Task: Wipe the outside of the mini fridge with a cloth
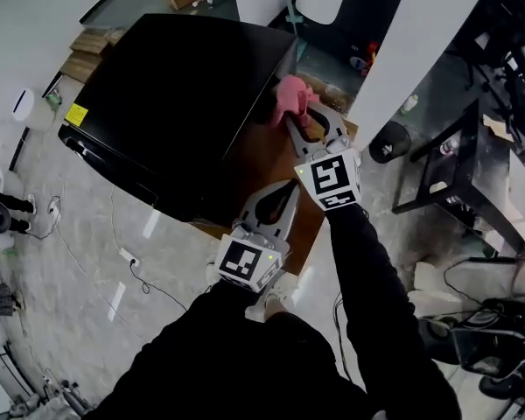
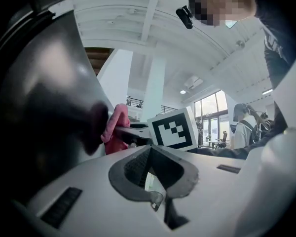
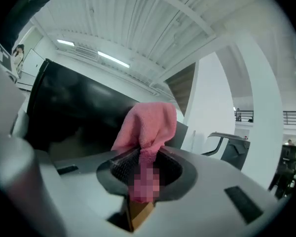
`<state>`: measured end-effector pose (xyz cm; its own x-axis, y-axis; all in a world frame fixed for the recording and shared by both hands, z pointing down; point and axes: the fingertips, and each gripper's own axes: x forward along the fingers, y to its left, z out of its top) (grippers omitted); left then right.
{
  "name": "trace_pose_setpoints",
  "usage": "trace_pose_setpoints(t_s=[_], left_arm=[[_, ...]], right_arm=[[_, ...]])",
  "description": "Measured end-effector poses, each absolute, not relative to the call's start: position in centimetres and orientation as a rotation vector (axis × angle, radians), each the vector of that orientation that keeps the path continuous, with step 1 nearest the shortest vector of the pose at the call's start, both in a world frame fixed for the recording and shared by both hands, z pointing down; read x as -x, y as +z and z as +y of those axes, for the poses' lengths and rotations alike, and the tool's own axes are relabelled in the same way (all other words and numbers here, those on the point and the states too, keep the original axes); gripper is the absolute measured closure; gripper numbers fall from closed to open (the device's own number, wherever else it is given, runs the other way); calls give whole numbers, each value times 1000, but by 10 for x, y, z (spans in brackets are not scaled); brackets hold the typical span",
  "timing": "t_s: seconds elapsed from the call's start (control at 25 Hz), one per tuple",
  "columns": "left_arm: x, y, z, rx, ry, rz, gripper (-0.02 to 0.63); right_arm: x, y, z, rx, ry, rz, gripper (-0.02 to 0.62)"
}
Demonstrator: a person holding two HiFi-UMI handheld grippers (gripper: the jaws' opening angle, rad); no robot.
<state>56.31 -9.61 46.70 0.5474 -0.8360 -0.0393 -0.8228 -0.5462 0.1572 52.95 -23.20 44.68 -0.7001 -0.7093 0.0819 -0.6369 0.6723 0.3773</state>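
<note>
Fridge (image 1: 175, 94): a black, boxy cabinet with glossy, smooth faces and squared edges. It carries a small yellow label (image 1: 76, 114) on the front near one upper corner. It stands on a brown wooden worktop (image 1: 267, 160), of which a bare strip shows along the fridge's side.

Cloth (image 1: 290, 97): pink, soft and nappy, bunched into a loose fold. It lies against the fridge's side wall close to the top edge, at the far end of that side.

Right tongs (image 1: 304, 115): closed on the cloth. A pinched tail of the fabric runs down between the ribbed dark pads, and the rest billows out above the tips, pressed to the black panel.

Left tongs (image 1: 289, 191): drawn together to a point with nothing between them. They are held lower and nearer the person, just beside the fridge's side wall and apart from the cloth.

Both tools have pale grey, smooth plastic bodies, each bearing a white cube with black square markers.

Floor (image 1: 96, 261): grey, polished and mottled, with a thin cable (image 1: 127, 261) trailing across it.
</note>
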Motion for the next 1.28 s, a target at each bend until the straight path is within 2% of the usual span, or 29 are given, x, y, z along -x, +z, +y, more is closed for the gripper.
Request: trace_pose_setpoints(t_s=[0.44, 1.28], left_arm=[[-560, 503, -106, -2635, -114, -1442, 600], [-538, 668, -89, -2487, 122, -1334, 600]], right_arm=[[-517, 473, -248, -994, -467, -2724, 523], [-505, 762, -259, -821, -32, -2407, 529]])
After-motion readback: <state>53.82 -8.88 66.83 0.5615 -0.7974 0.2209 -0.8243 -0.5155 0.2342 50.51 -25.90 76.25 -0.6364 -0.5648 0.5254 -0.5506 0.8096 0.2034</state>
